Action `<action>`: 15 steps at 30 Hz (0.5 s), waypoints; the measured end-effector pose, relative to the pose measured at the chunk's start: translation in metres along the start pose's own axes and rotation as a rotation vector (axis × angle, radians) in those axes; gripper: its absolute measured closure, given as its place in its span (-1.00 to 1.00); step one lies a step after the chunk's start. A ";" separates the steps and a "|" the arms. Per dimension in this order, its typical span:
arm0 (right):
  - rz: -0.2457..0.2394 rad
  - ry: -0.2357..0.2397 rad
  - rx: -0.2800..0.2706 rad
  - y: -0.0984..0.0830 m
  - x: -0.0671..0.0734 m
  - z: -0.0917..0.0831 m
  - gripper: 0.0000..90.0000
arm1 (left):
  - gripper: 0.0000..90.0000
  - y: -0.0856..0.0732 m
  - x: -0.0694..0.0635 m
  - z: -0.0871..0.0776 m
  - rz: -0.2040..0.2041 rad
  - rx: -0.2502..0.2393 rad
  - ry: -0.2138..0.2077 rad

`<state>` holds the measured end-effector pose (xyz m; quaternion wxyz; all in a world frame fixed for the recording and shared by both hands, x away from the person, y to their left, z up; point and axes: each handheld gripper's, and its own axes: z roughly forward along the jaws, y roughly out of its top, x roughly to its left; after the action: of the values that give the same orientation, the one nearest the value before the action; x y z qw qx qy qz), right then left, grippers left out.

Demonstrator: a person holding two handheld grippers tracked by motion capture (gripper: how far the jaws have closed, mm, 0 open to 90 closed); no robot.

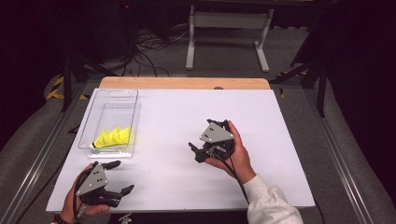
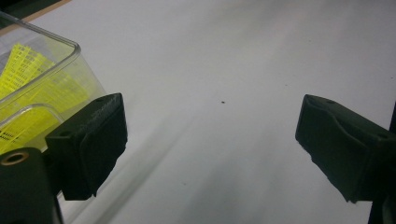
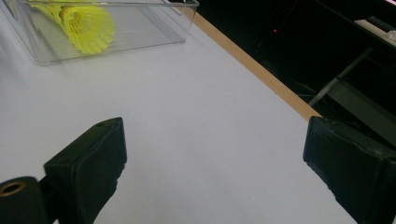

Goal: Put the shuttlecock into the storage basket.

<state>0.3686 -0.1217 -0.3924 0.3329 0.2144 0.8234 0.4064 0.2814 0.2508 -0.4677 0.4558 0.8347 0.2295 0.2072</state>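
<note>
Right gripper view cuts off the clear bin [image 3: 140, 28] — yellow shuttlecocks [image 3: 88, 23] inside.

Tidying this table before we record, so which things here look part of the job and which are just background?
Likely part of the job: clear bin, yellow shuttlecocks in it, left gripper, right gripper.

Just background: cables on the floor, white frame legs.
</note>
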 end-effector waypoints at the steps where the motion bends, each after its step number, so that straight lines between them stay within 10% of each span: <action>1: 0.000 -0.003 0.002 -0.001 -0.001 -0.001 -0.85 | -0.78 0.000 0.000 0.000 0.000 0.000 0.000; 15: -0.013 0.001 0.007 -0.009 0.000 -0.010 -0.85 | -0.78 0.000 0.000 -0.001 -0.002 -0.004 -0.002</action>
<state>0.3608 -0.1320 -0.3956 0.3346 0.2100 0.8263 0.4015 0.2807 0.2511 -0.4674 0.4579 0.8336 0.2296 0.2066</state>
